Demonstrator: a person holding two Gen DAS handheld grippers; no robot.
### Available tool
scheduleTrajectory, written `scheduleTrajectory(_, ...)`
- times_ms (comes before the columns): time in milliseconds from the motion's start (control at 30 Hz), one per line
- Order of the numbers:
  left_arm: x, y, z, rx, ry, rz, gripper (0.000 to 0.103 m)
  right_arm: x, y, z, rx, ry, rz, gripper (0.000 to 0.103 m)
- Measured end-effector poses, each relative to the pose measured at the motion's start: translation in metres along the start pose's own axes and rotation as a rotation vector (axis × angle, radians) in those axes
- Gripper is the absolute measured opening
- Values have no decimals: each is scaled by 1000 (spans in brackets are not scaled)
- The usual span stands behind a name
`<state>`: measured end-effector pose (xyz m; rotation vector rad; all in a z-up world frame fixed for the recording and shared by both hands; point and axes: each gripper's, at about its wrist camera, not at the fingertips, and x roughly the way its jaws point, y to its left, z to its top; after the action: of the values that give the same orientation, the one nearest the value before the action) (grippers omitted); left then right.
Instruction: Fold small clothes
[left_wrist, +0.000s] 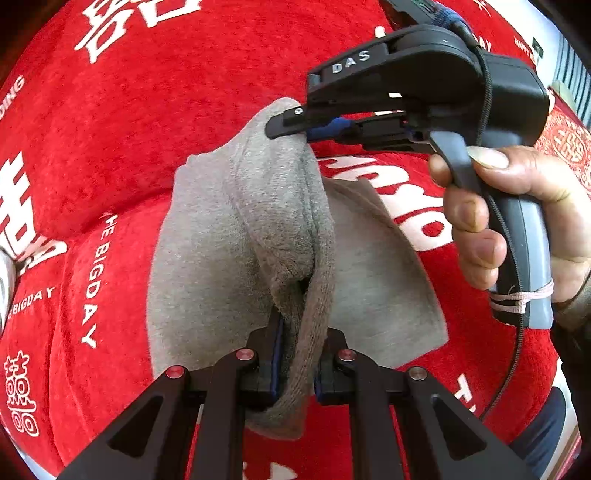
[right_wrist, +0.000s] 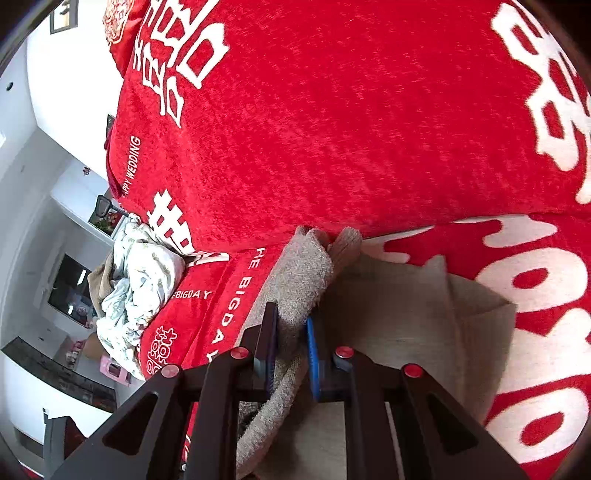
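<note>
A small grey knit garment (left_wrist: 207, 240) lies partly on a red sofa cover (left_wrist: 129, 122) with white lettering. One edge of it is lifted into a ridge between the two grippers. At the bottom of the left wrist view, my left gripper (left_wrist: 298, 363) is shut on the ribbed hem. My right gripper (left_wrist: 291, 123), gripped by a hand (left_wrist: 517, 206), pinches the far end of the same ridge. In the right wrist view, the right gripper (right_wrist: 291, 343) is shut on a bunched fold of the grey garment (right_wrist: 399, 317), whose flat part spreads to the right.
The red backrest cushion (right_wrist: 332, 129) rises just behind the garment. A crumpled pile of pale printed clothes (right_wrist: 136, 284) sits on the seat to the left. Beyond the sofa's edge are white walls and dark shelving (right_wrist: 66, 288). A red patterned pillow (left_wrist: 565, 136) shows at far right.
</note>
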<state>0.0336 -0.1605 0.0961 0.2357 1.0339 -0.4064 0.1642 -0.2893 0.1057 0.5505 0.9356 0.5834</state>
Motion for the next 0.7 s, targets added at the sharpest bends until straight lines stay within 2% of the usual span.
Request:
scheduleTrajectory(333,14,-53,14,84,38,1,14,-26,-39,-1,8,-12,8,16)
scheduleTrajectory(700,50,-103,23,177,106,24,14,-37,-91,-11,62,-24,10,16)
